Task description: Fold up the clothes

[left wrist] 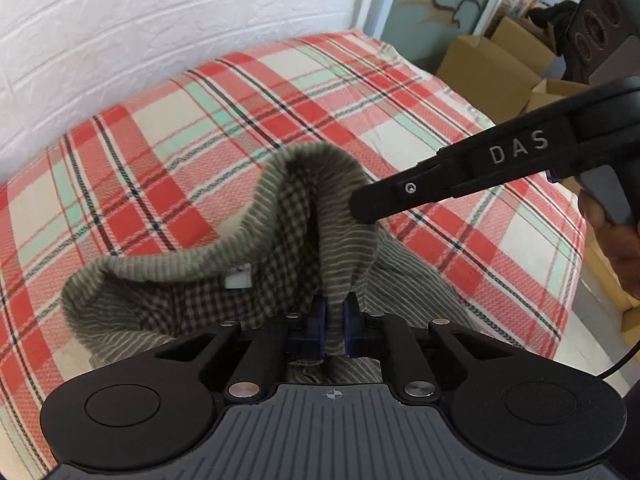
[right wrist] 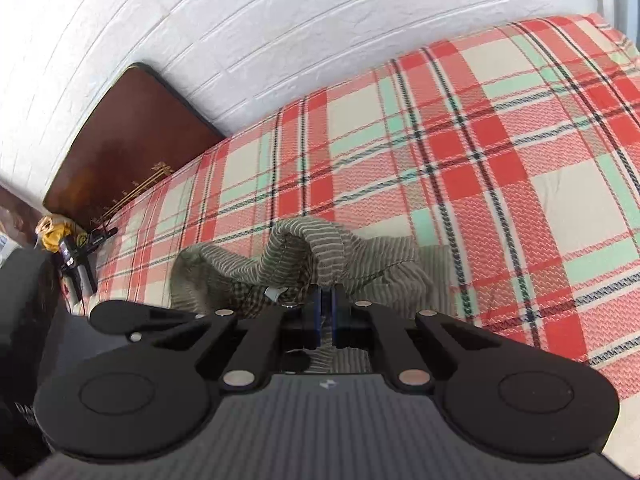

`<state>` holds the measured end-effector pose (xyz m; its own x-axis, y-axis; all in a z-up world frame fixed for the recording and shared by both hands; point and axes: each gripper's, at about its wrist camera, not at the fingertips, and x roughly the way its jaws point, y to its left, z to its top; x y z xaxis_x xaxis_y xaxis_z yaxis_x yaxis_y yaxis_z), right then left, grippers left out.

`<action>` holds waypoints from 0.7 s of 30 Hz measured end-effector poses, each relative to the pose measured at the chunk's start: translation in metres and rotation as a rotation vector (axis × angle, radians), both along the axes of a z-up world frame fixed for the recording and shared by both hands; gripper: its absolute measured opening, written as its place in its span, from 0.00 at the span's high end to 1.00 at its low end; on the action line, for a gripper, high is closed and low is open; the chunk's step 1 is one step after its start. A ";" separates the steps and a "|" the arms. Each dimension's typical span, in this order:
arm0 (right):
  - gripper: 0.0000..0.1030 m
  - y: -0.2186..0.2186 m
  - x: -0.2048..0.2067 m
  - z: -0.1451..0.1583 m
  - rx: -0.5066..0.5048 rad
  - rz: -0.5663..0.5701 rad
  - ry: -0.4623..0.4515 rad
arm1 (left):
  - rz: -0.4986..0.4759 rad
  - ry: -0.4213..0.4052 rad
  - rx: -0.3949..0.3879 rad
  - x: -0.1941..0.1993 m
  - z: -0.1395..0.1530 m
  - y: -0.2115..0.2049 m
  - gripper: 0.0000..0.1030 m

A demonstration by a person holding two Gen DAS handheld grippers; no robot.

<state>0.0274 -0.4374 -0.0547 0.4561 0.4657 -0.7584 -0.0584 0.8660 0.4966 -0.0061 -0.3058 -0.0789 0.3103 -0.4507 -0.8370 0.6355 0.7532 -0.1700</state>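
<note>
With the left gripper [left wrist: 335, 316] and right gripper [right wrist: 327, 308] each clamped on bunched folds of the striped garment [left wrist: 160, 280], pulling apart risked a slip or a crooked fold.

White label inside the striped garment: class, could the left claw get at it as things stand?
Probably not yet: the left claw is shut on a fold of the striped garment. The white label lies uncovered nearby.
</note>
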 end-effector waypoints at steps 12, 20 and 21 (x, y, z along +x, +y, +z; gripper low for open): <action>0.67 0.039 0.011 0.030 -0.332 0.221 -0.175 | 0.018 -0.076 -0.001 -0.017 0.008 -0.008 0.96; 0.95 0.039 0.036 0.016 -0.270 0.211 -0.085 | 0.047 -0.078 -0.021 -0.024 0.005 -0.006 0.97; 0.95 0.036 0.037 0.017 -0.253 0.193 -0.081 | 0.054 -0.078 -0.029 -0.023 0.005 -0.006 0.97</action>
<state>0.0643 -0.4010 -0.0381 0.4410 0.3508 -0.8261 -0.2638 0.9304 0.2543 -0.0294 -0.3118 -0.0736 0.3986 -0.4551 -0.7962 0.6060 0.7824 -0.1438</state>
